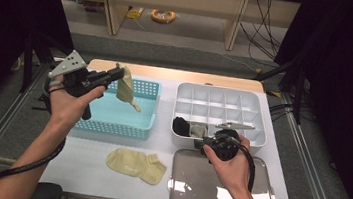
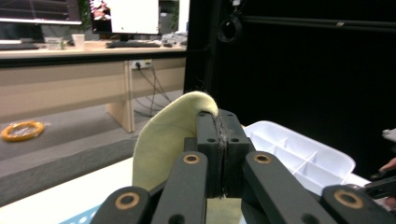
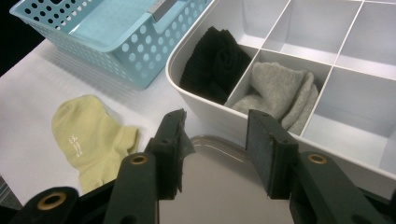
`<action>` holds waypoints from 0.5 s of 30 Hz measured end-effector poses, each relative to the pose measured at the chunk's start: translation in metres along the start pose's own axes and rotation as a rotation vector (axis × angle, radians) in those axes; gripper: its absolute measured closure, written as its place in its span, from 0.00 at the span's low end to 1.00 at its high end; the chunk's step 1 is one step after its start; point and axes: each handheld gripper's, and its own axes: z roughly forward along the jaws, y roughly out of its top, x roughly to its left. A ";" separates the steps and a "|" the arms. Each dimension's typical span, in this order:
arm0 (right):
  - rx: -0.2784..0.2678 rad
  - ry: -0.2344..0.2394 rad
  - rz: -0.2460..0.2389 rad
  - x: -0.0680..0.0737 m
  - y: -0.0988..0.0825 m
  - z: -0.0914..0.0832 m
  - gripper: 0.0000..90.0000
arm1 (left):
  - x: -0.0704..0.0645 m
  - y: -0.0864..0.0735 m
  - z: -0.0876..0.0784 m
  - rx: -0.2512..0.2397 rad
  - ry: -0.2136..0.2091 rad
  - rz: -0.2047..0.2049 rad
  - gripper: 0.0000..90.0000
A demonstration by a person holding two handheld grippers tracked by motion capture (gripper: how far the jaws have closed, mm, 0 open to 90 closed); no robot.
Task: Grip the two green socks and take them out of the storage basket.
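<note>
— What can't you make out from your seat?

— In the left gripper view the pale yellow sock (image 2: 163, 140) runs off the bottom edge, and your left hand-held gripper (image 2: 218, 122) hides the pinched part.

— And lower right in the high view?

— The clear lid (image 1: 219, 190) is cut by the bottom edge; your right hand-held gripper (image 1: 208, 142) covers part of the grey sock (image 1: 198, 130).
</note>
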 end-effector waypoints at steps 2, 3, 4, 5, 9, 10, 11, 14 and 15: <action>0.004 -0.001 0.009 0.002 0.000 0.000 0.65 | -0.004 0.001 0.002 -0.006 -0.015 -0.003 0.99; 0.002 0.003 0.004 0.001 0.000 0.000 0.65 | -0.008 0.001 0.004 -0.009 -0.028 0.002 0.99; -0.004 -0.001 0.000 0.002 0.001 0.000 0.65 | -0.009 0.002 0.004 -0.011 -0.034 0.006 0.99; -0.003 -0.001 0.001 0.002 0.001 -0.001 0.65 | -0.013 0.002 0.005 -0.013 -0.046 0.009 0.99; -0.002 -0.001 0.023 0.003 0.001 -0.001 0.65 | -0.025 0.005 0.009 -0.011 -0.083 0.020 0.99; -0.001 0.000 0.019 0.002 0.001 0.000 0.65 | -0.027 0.005 0.009 -0.014 -0.092 0.022 0.99; 0.012 0.003 0.037 0.004 0.001 -0.002 0.65 | -0.030 0.005 0.010 -0.014 -0.100 0.024 0.99; 0.000 -0.001 0.010 0.003 0.001 -0.001 0.65 | -0.037 0.006 0.011 -0.010 -0.125 0.030 0.99; -0.003 -0.001 -0.003 0.002 0.001 -0.001 0.66 | -0.039 0.005 0.012 -0.011 -0.137 0.033 0.99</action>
